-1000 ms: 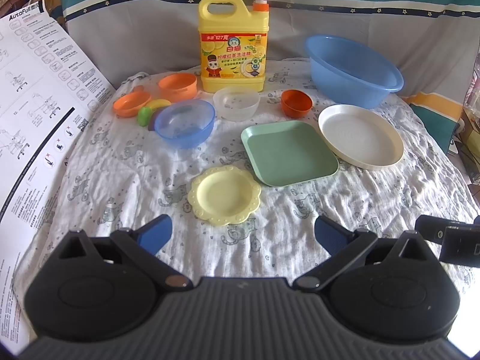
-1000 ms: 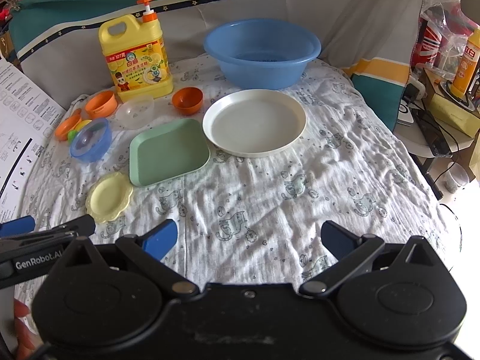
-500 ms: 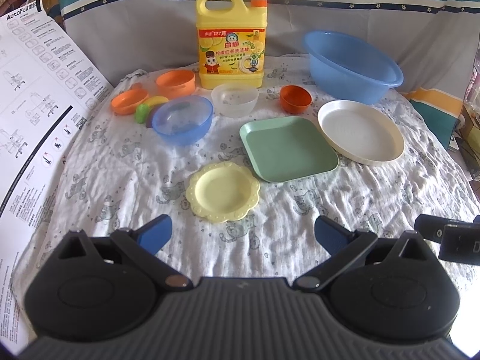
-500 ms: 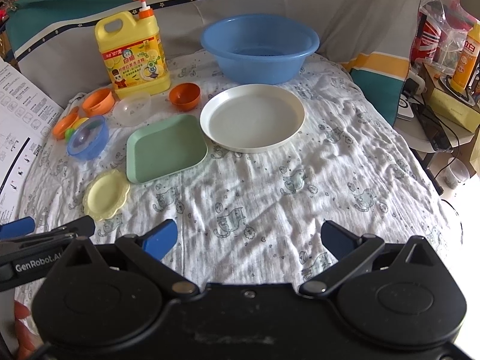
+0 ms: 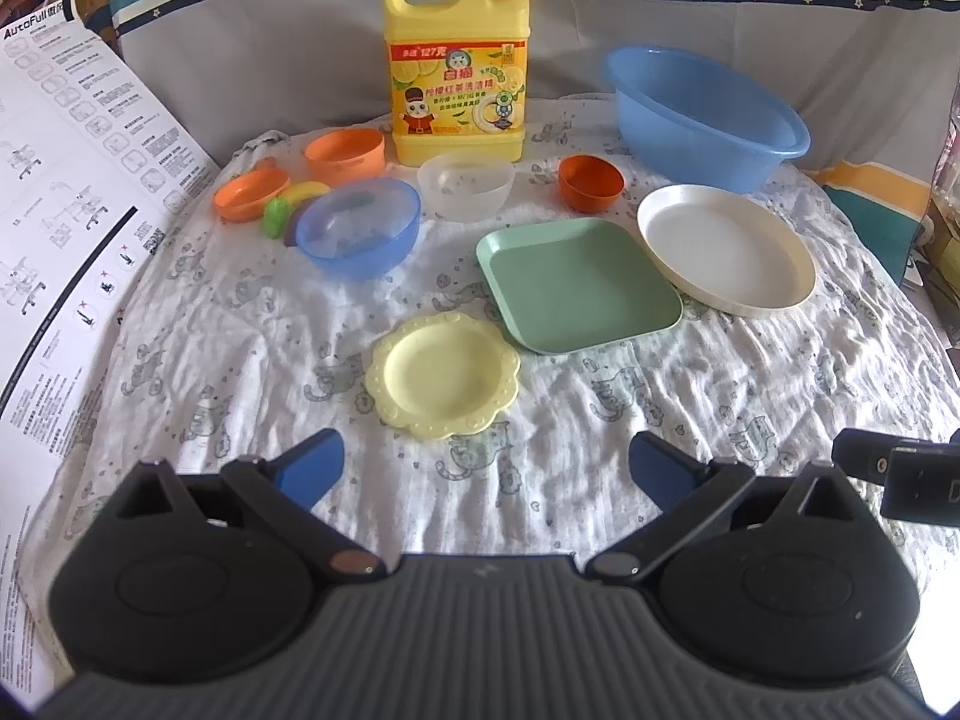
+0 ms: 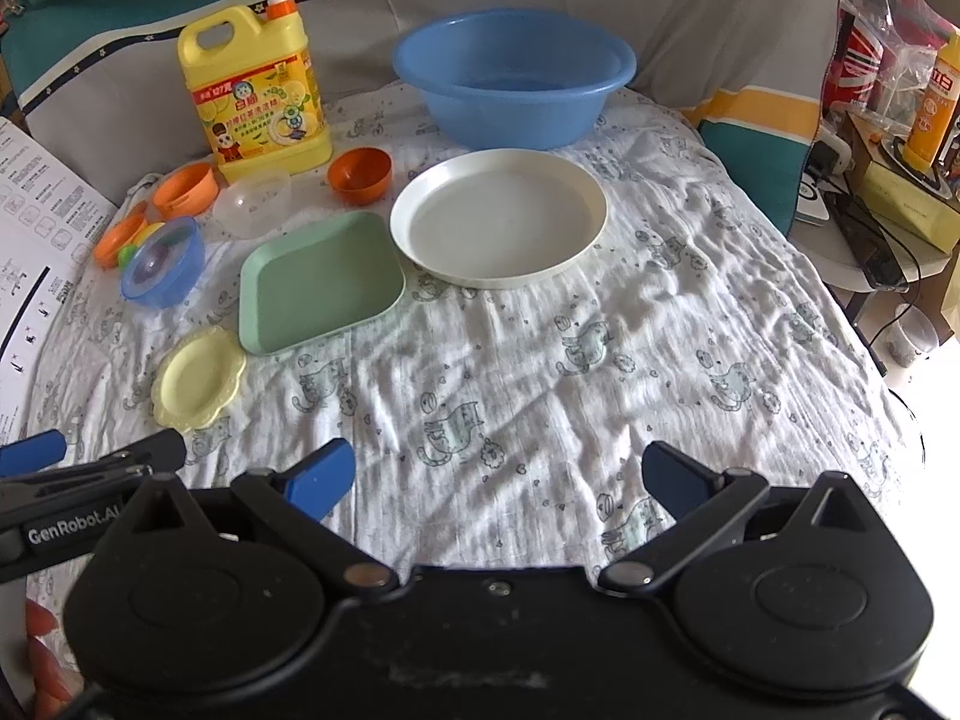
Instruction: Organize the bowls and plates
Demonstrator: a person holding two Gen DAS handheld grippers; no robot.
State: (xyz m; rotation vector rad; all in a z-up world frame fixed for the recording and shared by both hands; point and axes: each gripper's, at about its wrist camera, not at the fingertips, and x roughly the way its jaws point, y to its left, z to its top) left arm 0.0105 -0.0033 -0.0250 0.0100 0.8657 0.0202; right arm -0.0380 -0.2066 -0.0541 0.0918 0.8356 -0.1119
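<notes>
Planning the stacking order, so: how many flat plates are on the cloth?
3: a small yellow scalloped plate nearest the grippers, a square green plate behind it to the right, and a round white plate rightmost, before the blue basin. None appears hidden.

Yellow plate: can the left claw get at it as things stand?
Probably yes. The left claw is open and empty, with the yellow plate straight ahead of it on the cloth. Only bare cloth lies between; the green plate sits beside it.
</notes>
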